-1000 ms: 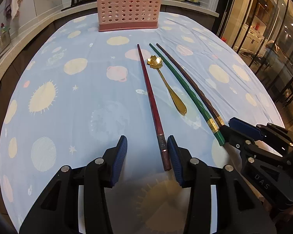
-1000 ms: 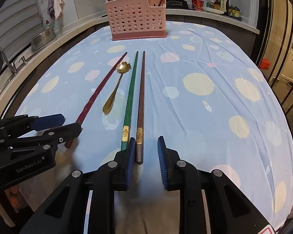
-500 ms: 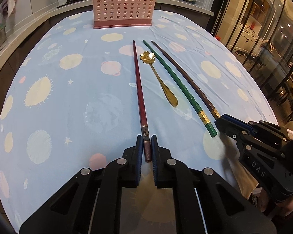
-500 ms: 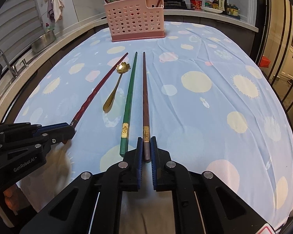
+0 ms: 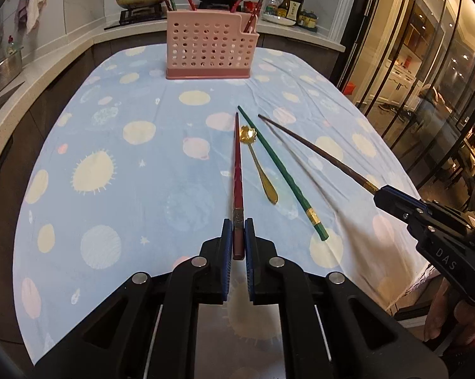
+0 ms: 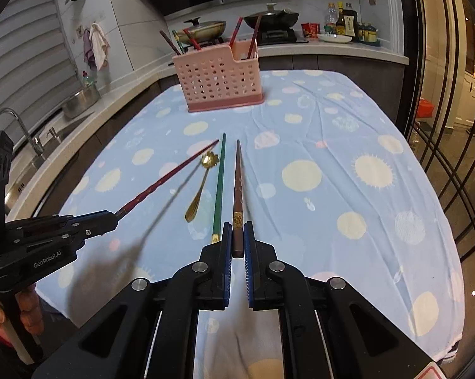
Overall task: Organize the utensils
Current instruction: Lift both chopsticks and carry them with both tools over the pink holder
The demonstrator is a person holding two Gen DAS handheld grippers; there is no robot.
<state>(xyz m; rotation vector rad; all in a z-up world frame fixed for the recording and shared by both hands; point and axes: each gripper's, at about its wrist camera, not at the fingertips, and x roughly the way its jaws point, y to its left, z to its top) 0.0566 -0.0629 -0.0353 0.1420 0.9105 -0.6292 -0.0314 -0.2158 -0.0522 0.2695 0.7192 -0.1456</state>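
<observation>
Red chopstick (image 5: pixel 237 170) | clamped, left hand-held gripper (image 5: pixel 237 237) | brown chopstick (image 6: pixel 238 186) | clamped, right hand-held gripper (image 6: pixel 237 240)

A creased matt cloth (image 5: pixel 117 145) covers the desk; the perforated pink holder (image 5: pixel 209 51) looks plastic, the golden spoon (image 5: pixel 262 177) shiny metal.

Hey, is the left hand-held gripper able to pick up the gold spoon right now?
Probably not yet: the left hand-held gripper is shut on the red chopstick. The spoon lies uncovered on the cloth just right of it, so the path looks free once emptied.
</observation>
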